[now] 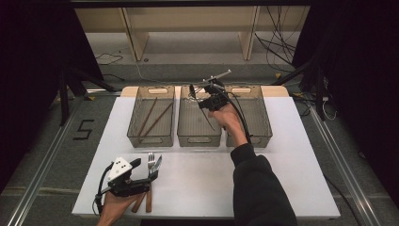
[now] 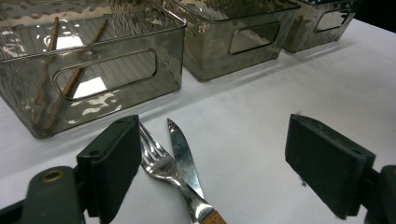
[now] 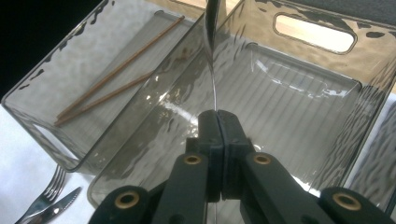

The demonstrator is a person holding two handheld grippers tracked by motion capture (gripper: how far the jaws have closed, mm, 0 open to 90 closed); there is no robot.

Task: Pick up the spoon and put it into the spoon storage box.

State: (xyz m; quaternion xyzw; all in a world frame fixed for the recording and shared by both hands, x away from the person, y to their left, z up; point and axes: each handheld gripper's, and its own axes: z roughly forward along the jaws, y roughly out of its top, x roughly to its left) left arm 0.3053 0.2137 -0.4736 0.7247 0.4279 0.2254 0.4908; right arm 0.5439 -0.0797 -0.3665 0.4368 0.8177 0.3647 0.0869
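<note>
The left hand-held gripper [image 2: 219, 168] rests wide open on the table [image 1: 207, 181], its jaws flanking the fork [image 2: 159, 161] and knife [image 2: 183, 156] as if to pick one next, while the right hand-held gripper [image 3: 218, 122], clamped on a spoon [image 3: 211, 51] by its thin handle, hangs over the middle bin [image 3: 308, 60] beneath it, probably to drop it there.

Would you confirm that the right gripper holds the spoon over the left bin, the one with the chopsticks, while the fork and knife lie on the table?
Not quite: the right gripper holds the spoon over the middle bin, as the right gripper view shows. The chopsticks lie in the neighbouring left bin. The fork and knife do lie on the table.
</note>
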